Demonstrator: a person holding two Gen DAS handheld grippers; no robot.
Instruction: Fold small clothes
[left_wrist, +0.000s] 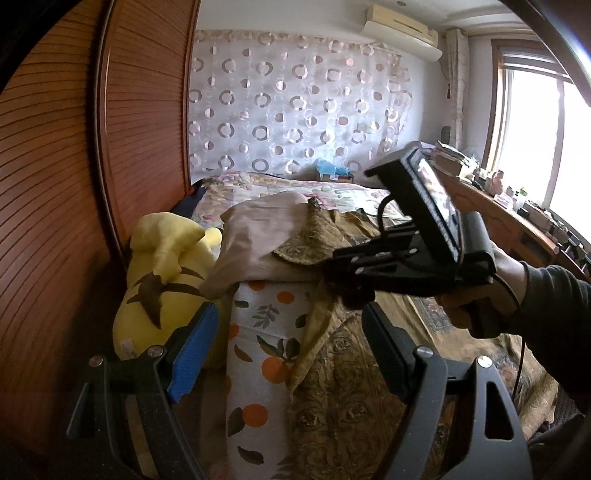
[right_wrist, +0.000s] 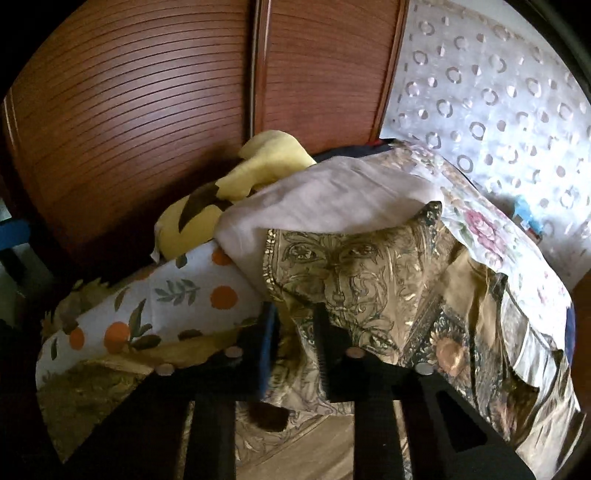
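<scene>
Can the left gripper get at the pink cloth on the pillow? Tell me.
Probably yes: the left gripper is open, and nothing blocks its way to the pink cloth lying atop the pillow.

Bedroom. Slatted reddish-brown wardrobe doors (left_wrist: 66, 177) on left. Back wall covered w/ sheer white curtain (left_wrist: 295, 107), ring pattern. AC unit (left_wrist: 402, 31) up near ceiling. Bright window (left_wrist: 535, 136) at right, wood frame, strong daylight. Long wood sideboard (left_wrist: 517, 225) below it w/ small clutter. Bed (left_wrist: 343, 194) w/ floral cover in middle.
</scene>
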